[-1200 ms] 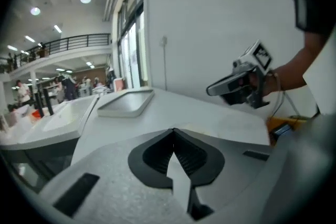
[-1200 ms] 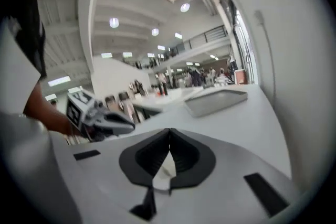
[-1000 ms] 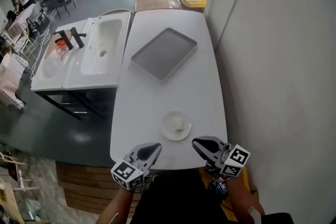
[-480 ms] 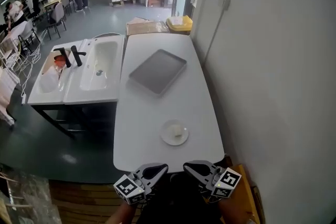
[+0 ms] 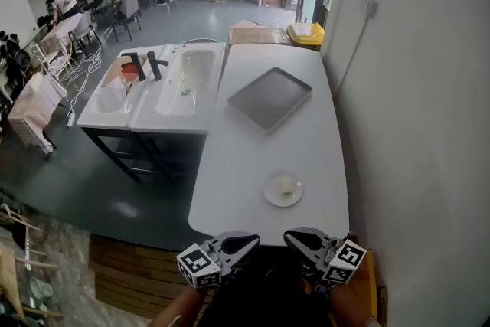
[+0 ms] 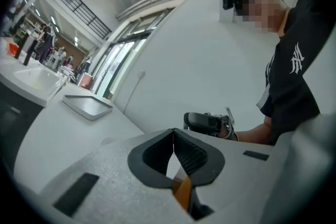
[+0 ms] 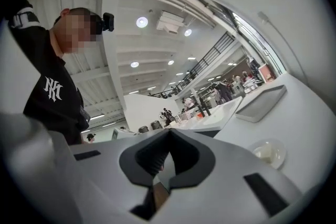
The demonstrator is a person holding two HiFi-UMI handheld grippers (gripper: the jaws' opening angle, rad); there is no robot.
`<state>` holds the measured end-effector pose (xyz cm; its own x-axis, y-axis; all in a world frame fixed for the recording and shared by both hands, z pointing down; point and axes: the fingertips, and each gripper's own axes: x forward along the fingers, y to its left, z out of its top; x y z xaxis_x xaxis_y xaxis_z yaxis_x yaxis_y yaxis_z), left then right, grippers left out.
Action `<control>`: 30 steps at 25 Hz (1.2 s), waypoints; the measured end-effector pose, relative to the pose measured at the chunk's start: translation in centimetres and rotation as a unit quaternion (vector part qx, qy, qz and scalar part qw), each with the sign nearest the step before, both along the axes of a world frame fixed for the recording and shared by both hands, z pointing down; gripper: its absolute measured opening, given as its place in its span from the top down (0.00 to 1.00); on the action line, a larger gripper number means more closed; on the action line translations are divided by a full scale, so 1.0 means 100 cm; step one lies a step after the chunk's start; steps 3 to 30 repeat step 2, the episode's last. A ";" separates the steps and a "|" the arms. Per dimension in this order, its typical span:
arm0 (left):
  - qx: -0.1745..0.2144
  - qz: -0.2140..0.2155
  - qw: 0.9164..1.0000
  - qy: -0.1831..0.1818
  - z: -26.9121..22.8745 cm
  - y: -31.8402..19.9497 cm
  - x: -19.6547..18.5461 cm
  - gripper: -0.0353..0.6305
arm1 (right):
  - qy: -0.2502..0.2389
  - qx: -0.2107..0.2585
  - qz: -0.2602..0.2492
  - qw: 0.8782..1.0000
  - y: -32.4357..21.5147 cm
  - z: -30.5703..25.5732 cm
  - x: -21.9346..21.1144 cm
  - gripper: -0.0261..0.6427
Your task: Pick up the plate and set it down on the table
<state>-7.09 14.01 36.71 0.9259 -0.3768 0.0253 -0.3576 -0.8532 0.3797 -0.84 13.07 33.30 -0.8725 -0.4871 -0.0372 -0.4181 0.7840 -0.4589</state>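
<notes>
Sink unit (image 5: 157, 99): one, white, with two basins and two black taps (image 5: 146, 65), just beside the table's left edge.
Left gripper (image 5: 251, 241): one, held off the table's near end, jaws together, nothing between them.
Table (image 5: 253, 165): one, white, long, set against the wall.
Tray (image 5: 269, 98): one, grey, empty, on the table's far half.
Plate (image 5: 283, 189): one, small, white, on the table's near half, well apart from the tray, with one pale item on it.
Right gripper (image 5: 291, 237): one, beside the left, jaws together and empty, short of the plate.
</notes>
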 end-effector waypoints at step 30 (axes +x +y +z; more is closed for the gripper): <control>0.007 -0.015 1.000 -0.005 -0.004 -0.003 0.006 0.94 | 0.008 0.023 -0.030 0.999 -0.004 -0.007 -0.002 0.96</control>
